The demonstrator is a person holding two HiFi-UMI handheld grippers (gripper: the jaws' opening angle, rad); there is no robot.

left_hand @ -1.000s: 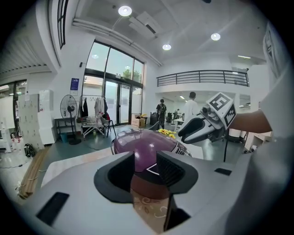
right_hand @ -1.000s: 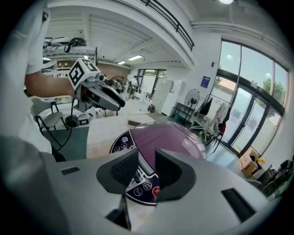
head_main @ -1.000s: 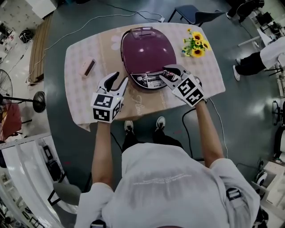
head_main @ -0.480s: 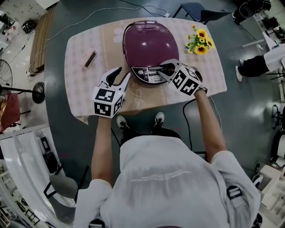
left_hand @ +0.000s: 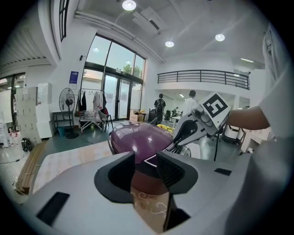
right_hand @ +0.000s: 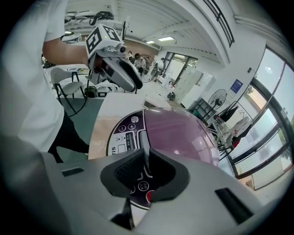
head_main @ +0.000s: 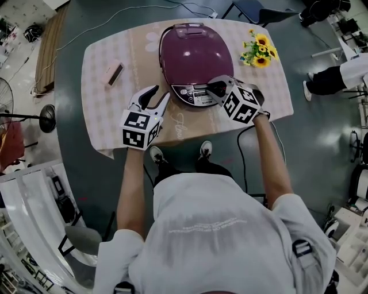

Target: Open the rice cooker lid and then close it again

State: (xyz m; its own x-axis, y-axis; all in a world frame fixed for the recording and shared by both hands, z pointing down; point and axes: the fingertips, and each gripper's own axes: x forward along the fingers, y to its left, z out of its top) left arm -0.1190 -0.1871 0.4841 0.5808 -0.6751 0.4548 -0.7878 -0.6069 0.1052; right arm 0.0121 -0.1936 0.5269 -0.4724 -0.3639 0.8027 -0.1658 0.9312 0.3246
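Note:
The purple rice cooker [head_main: 192,54] stands on the table with its lid down; it also fills the left gripper view [left_hand: 138,140] and the right gripper view [right_hand: 183,128]. My right gripper [head_main: 214,87] points steeply down at the cooker's front control panel [head_main: 190,95]. Its jaws have just been closing and now stand shut [right_hand: 147,153] over the grey release bar [right_hand: 139,137], with nothing between them. My left gripper [head_main: 159,95] hovers open just left of the cooker's front, its jaws [left_hand: 146,161] empty.
A bunch of sunflowers [head_main: 257,51] sits right of the cooker, a small pink box [head_main: 114,74] to its left. The table's near edge [head_main: 172,140] runs just below both grippers. A chair [head_main: 247,11] stands behind, and another person's legs [head_main: 328,77] are at the right.
The right gripper sank onto the cooker's front panel, rolled, and its jaws came together. The left gripper stayed where it was, still open.

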